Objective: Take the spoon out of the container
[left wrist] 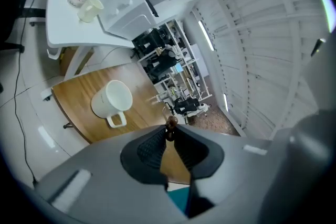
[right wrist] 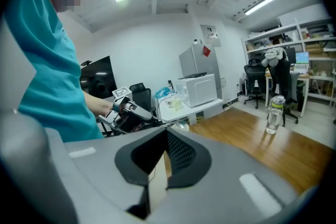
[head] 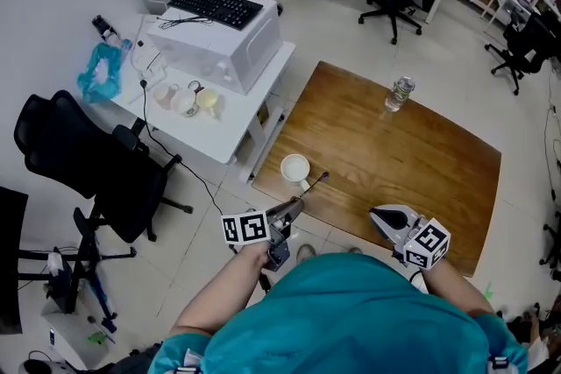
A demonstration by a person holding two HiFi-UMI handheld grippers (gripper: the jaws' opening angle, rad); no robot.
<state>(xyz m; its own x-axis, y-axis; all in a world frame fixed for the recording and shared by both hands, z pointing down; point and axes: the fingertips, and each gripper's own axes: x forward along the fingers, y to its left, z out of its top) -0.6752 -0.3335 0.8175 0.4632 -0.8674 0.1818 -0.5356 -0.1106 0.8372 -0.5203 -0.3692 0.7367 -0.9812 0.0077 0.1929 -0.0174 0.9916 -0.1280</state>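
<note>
A white mug (head: 295, 167) stands near the front left corner of the wooden table (head: 412, 162). In the left gripper view the mug (left wrist: 111, 99) looks empty. My left gripper (head: 296, 204) is just in front of and to the right of the mug, shut on the handle of a thin dark spoon (head: 317, 180). The spoon slants up and away beside the mug, outside it. Seen from the left gripper (left wrist: 168, 136), the spoon's brown end (left wrist: 170, 124) pokes out between the pads. My right gripper (head: 377, 215) hovers over the table's front edge, shut and empty, as its own view (right wrist: 166, 139) shows.
A clear water bottle (head: 399, 93) stands at the table's far side. To the left, a white desk (head: 219, 136) carries a microwave (head: 230, 44) with a keyboard on it, and cups. A black office chair (head: 88, 162) stands left of me.
</note>
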